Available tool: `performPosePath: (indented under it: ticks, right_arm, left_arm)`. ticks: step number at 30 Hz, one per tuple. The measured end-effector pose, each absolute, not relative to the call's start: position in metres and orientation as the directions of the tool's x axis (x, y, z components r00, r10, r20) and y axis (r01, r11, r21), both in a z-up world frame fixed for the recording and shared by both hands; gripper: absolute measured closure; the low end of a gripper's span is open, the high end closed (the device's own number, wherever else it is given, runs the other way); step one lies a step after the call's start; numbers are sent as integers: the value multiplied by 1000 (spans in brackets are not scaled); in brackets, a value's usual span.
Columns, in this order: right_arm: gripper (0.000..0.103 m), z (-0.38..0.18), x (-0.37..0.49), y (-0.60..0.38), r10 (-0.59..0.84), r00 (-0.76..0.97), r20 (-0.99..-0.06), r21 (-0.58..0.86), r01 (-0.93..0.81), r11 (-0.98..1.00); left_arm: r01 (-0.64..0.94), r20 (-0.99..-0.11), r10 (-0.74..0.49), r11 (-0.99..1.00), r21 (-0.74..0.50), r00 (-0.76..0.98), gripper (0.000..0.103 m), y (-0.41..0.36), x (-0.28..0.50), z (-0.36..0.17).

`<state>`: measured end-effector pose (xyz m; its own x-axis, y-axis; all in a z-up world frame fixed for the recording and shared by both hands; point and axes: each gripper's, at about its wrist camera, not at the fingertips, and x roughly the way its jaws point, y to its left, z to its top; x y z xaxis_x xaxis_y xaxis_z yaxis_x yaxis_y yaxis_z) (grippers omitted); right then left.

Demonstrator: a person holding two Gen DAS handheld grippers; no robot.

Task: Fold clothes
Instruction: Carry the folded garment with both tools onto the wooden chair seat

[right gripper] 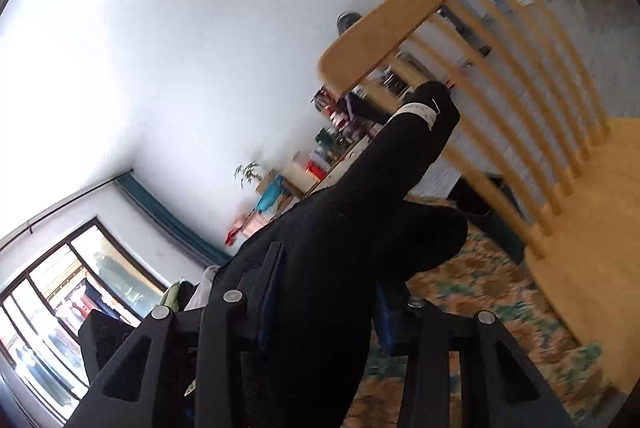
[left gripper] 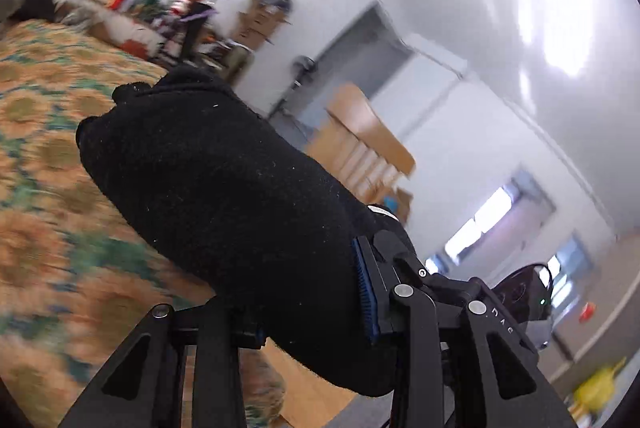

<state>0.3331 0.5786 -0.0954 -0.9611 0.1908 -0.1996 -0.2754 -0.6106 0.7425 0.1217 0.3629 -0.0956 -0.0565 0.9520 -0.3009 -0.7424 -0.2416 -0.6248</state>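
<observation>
A black knitted garment (left gripper: 208,179) is bunched into a thick roll and fills the left gripper (left gripper: 308,300), whose blue pads (left gripper: 365,292) press on it. The roll is lifted above the flowered tablecloth (left gripper: 44,155). In the right wrist view the same black garment (right gripper: 352,228) runs up between the fingers of the right gripper (right gripper: 332,292), which is shut on it. A white label (right gripper: 420,111) shows near the cloth's far end. Both views are tilted and blurred. The fingertips of both grippers are hidden under the cloth.
A wooden spindle-back chair (right gripper: 404,23) stands close ahead on the right, also seen as the chair (left gripper: 360,135). Cluttered shelves (left gripper: 132,7) line the far wall. A window (right gripper: 60,300) is at lower left, with other clothes (right gripper: 180,294) beside the gripper.
</observation>
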Motion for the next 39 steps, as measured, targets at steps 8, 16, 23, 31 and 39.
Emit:
performPosePath:
  ticks: [8,16,23,31,39]
  right_arm:
    - [61,-154,460,658,427,-859,-282,765,-470,-440]
    - [61,-261,494,695,482,-759,-439,745,-607,-277]
    - [61,-389,497,695,347,-728,-592,750,-655,-95]
    - [59,-392,484,697,384,-700,-602,709,-690,-144]
    - [58,-375,455,705,524,-592,-612,645,-757,-102]
  left_arm:
    - [-875,-480,867,-126,-467,131,66,466,166,-130]
    - [-876,-632,726,-87,-475,270,65,493,230,-237]
    - [-876,-776,550,-155,-457,308,59,478,239,-337]
    - [-880,-807,518,-194,-434,284,45,436,218,-341]
    - [-988,-815,564,-145,61,-133,43,401,248,-291]
